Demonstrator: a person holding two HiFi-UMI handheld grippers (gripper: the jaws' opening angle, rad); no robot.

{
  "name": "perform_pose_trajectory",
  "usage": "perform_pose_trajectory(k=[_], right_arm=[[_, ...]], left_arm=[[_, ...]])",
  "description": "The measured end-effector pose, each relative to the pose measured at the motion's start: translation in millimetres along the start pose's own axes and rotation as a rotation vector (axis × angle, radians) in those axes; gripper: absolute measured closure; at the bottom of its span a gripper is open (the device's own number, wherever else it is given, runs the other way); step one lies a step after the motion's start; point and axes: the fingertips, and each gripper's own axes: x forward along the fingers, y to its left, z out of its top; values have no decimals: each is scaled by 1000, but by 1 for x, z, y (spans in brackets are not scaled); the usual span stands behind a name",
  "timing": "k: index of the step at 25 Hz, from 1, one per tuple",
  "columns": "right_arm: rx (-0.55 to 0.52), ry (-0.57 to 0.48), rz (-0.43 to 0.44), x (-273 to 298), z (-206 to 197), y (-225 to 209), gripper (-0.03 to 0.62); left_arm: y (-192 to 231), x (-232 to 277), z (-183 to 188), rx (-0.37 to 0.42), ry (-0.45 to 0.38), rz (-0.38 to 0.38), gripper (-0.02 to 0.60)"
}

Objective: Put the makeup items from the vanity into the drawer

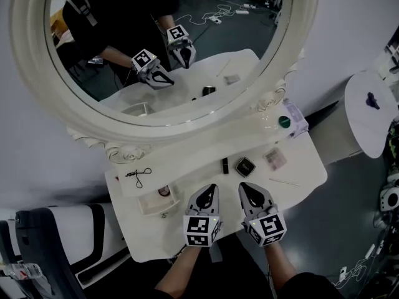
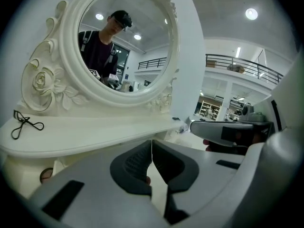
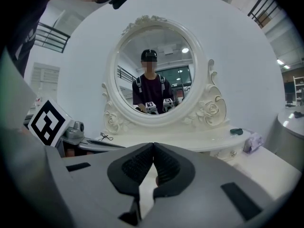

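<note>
While both hover side by side over the tabletop's (image 1: 307, 167) near edge, the left gripper (image 1: 212, 190) and right gripper (image 1: 246, 190) each have their jaws pressed together on nothing. Just ahead of them lie 3 makeup items: a black lipstick (image 1: 225, 164), a square compact (image 1: 245, 166) and a pale palette (image 1: 275, 159). The small drawer (image 1: 149, 208) stands open to the left, with a round item (image 1: 164, 192) inside.

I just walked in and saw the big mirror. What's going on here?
A person holds the left gripper and the right gripper side by side over the white vanity table. Both are shut and empty. A square black compact and a small black tube lie on the tabletop, not yet in the small open white drawer.
</note>
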Motion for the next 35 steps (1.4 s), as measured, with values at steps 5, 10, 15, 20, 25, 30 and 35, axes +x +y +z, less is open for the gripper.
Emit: perform_pose_trajectory(k=[5, 10, 15, 20, 25, 30, 35], right_arm=[[32, 16, 11, 9, -8, -21, 571], [73, 31, 5, 16, -20, -42, 569], [116, 36, 2, 22, -30, -54, 569], [141, 47, 11, 25, -43, -66, 569], [152, 64, 6, 26, -52, -77, 571], [168, 70, -11, 26, -57, -91, 569], [167, 68, -13, 27, -57, -97, 569]], left_arm=[[2, 37, -12, -6, 62, 42, 565], [7, 70, -28, -11, 117, 79, 537], [12, 95, -47, -32, 170, 118, 474], [12, 119, -62, -33, 230, 159, 417], [12, 135, -71, -17, 278, 195, 402], [13, 147, -81, 2, 332, 223, 402], [16, 150, -84, 14, 377, 260, 405]])
